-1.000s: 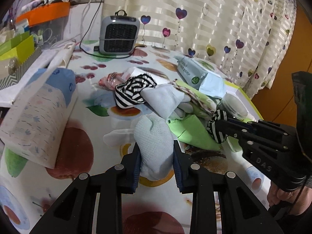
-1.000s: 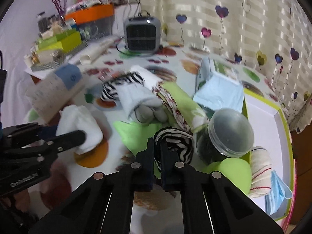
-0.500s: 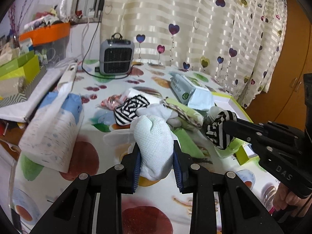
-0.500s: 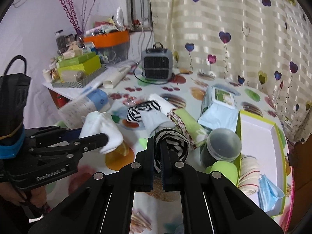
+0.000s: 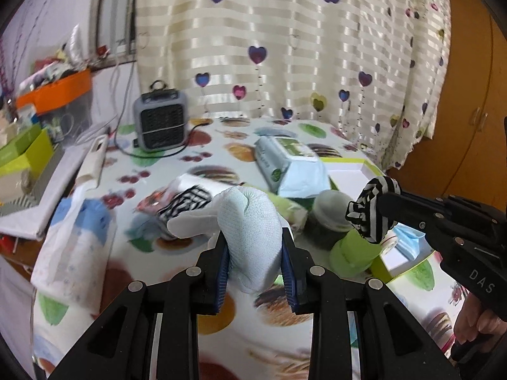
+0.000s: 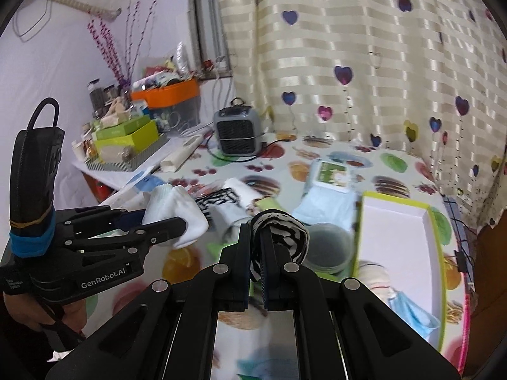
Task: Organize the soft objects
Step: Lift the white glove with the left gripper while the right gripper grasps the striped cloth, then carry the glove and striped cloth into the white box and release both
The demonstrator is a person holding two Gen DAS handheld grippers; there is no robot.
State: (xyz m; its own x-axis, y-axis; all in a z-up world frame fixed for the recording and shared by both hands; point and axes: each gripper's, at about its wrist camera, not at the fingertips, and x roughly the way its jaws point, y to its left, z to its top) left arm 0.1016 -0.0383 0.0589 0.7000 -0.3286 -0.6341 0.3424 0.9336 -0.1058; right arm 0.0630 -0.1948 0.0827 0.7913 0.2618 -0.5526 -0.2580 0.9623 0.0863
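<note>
While both grippers are hanging above the fruit-print table [image 5: 317,133], each is carrying a rolled pair of socks, and the step in hand looks to be bringing them to a place where soft things belong. Nearest in the left wrist view, the left gripper [image 5: 255,266] is pinching the white sock [image 5: 250,221] between its blue pads, jaws partly closed around the bundle, the loose cuff sticking out toward 9 o'clock. At 3 o'clock from it the right gripper [image 5: 378,209] is clamping the striped sock [image 5: 372,205]; in the right wrist view the jaws are standing nearly together on a fold of it, with most of the roll bulging beyond the tips. To do this well, the person should be keeping both squeezes steady, since the striped roll is held only by a thin edge and could slip or unroll, and keeping the two bundles apart so they are not snagging. Just beyond, at 1 o'clock from the left gripper, a lidded tub [image 5: 329,209] and a green cup [image 5: 355,250] are standing beside the white box [image 6: 396,231], which looks the likeliest place to set them, though that is a guess. Coming in high over the tub would avoid tipping it. Farther off, a tissue pack [image 5: 285,158] and a small heater [image 5: 160,123] are sitting toward 11 o'clock before the curtain [image 5: 285,31].
</note>
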